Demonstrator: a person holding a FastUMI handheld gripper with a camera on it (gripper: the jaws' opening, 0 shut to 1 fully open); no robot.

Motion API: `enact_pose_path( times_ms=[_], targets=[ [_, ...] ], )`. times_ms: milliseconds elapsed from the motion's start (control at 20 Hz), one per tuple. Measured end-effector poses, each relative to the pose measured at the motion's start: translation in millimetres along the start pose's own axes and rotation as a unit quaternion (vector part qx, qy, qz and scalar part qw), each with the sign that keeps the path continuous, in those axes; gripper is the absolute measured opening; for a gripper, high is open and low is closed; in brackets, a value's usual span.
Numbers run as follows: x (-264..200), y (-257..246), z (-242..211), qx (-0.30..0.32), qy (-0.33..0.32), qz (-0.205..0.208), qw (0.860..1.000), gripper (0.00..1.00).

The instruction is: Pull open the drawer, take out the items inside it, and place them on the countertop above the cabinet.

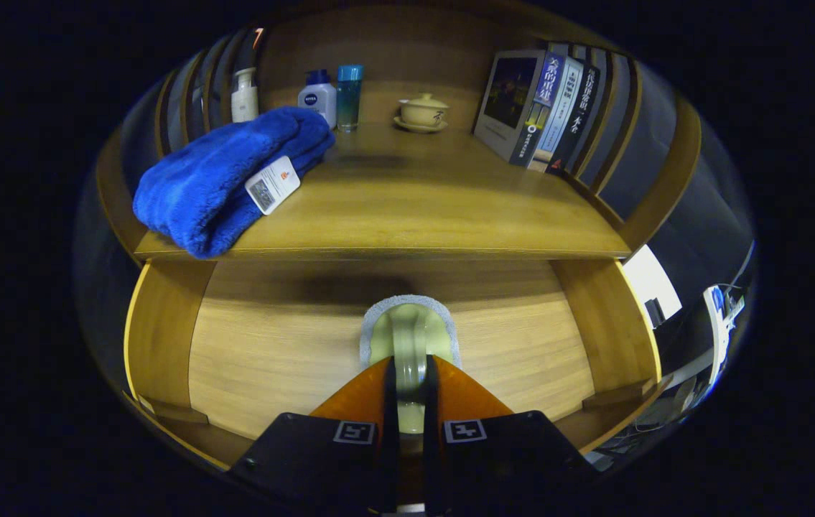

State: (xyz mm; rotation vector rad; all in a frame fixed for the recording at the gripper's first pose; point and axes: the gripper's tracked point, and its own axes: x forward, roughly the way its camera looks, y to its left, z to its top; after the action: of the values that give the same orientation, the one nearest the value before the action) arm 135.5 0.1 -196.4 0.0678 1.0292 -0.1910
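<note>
**Gripper view: brush held over the open drawer**

We saw the gripper (409,377) clamped narrow on the handle of a pale green brush (409,334) (both fingers pressing it), its head just ahead of them above the drawer (271,337), below the countertop (414,208) holding a blue towel (220,179).

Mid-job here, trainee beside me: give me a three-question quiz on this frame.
1. True or false: the drawer is pulled open.
2. The tool is shut on: A) blue towel B) pale green scrubber C) lidded cup.
3. Fill in: the blue towel lies on the ____.

Key:
1. True.
2. B, the pale green scrubber, lying between both fingers over the drawer floor.
3. Countertop.
</note>
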Motion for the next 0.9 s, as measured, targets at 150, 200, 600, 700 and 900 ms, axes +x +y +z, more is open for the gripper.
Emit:
enact_pose_path(
  times_ms=[150,200,600,700,900],
  targets=[
    [-28,-12,7,-0.007,-0.029,-0.011,0.999,0.21],
    [-36,-20,9,-0.016,-0.04,-0.022,0.999,0.21],
    [-104,-68,65,0.007,-0.136,-0.062,0.989,0.21],
    [-109,-72,86,0.01,-0.149,-0.057,0.987,0.21],
    [-101,-76,136,-0.005,-0.167,-0.051,0.985,0.21]
  ],
)
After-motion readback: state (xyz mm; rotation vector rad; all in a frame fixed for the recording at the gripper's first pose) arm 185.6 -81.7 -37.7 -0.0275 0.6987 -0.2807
